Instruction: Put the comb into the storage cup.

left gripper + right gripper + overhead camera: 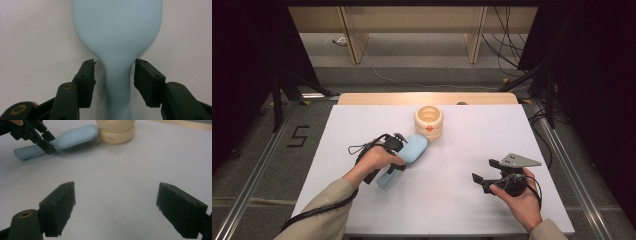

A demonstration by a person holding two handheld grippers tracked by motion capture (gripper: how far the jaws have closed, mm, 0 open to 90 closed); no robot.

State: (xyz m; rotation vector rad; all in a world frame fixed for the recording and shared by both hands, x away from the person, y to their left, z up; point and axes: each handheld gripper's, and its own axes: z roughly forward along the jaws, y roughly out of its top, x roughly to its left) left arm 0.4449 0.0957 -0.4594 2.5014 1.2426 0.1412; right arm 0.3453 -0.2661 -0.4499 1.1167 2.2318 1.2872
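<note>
On the white tabletop (462,190) the blue hairbrush (117,37) lies touching the cream jar (429,121); the left hand-held gripper (115,75), not yet clenched, should squeeze the narrow handle squarely, while the right hand-held gripper (115,207) waits released.

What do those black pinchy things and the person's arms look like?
Each gripper, left and right, is black with two blocky flat-faced jaws. The left gripper view shows brass-coloured rivets on the jaw arms. The right one carries a grey three-cornered plate on top. A black cable trails from the left one. The person wears beige sleeves.
</note>
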